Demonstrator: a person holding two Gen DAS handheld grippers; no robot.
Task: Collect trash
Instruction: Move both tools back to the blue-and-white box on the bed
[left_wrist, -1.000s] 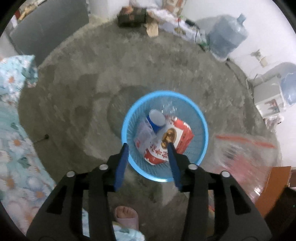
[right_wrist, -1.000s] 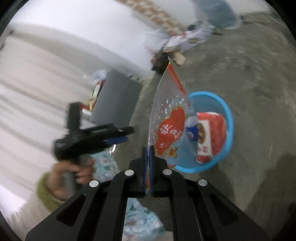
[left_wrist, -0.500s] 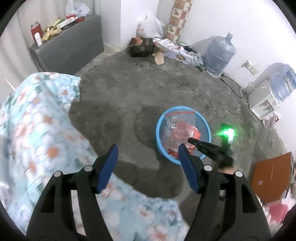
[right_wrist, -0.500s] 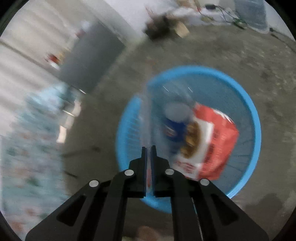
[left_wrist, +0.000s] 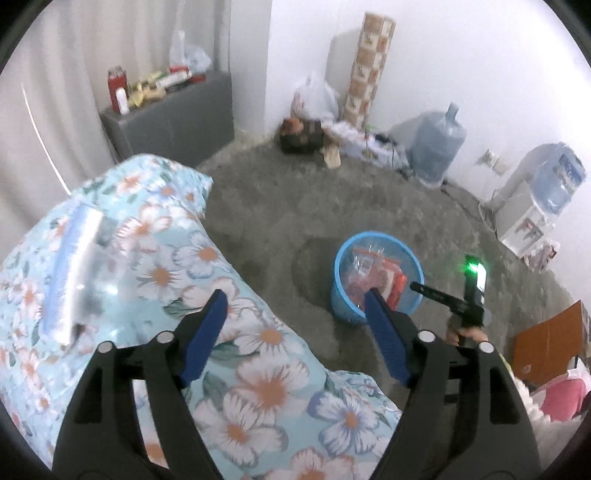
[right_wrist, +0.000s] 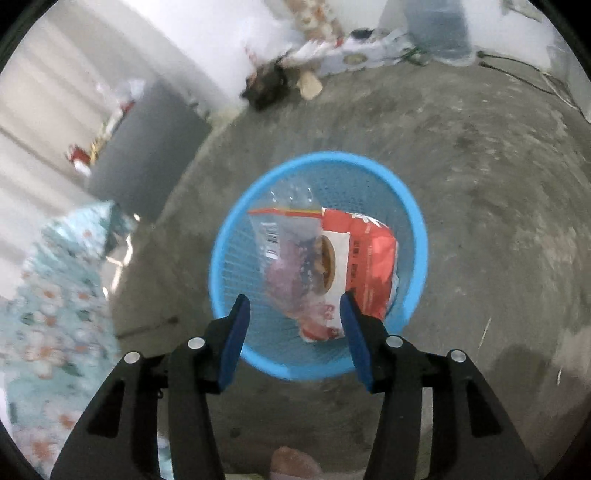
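Observation:
A blue mesh basket (right_wrist: 413, 221) stands on the concrete floor; it also shows in the left wrist view (left_wrist: 341, 299). In it lie a red snack bag (right_wrist: 369, 258) and a clear plastic bag with red print (right_wrist: 291, 266). My right gripper (right_wrist: 293, 310) is open and empty, just above the basket's near rim. My left gripper (left_wrist: 295, 299) is open and empty, held over a floral bedcover (left_wrist: 147, 295). A long clear plastic wrapper (left_wrist: 72, 269) lies on the bedcover at the left. The right gripper's body (left_wrist: 447, 299) shows beside the basket.
A grey cabinet (left_wrist: 173, 122) with bottles stands by the wall. Bags, a dark box and a water jug (left_wrist: 436, 147) line the far wall. A water dispenser (left_wrist: 532, 206) stands at the right, a brown cardboard box (left_wrist: 546, 339) at the right edge.
My right gripper has opened and let go of the clear printed bag, which now lies in the basket. My left gripper has pulled back and up over the bedcover.

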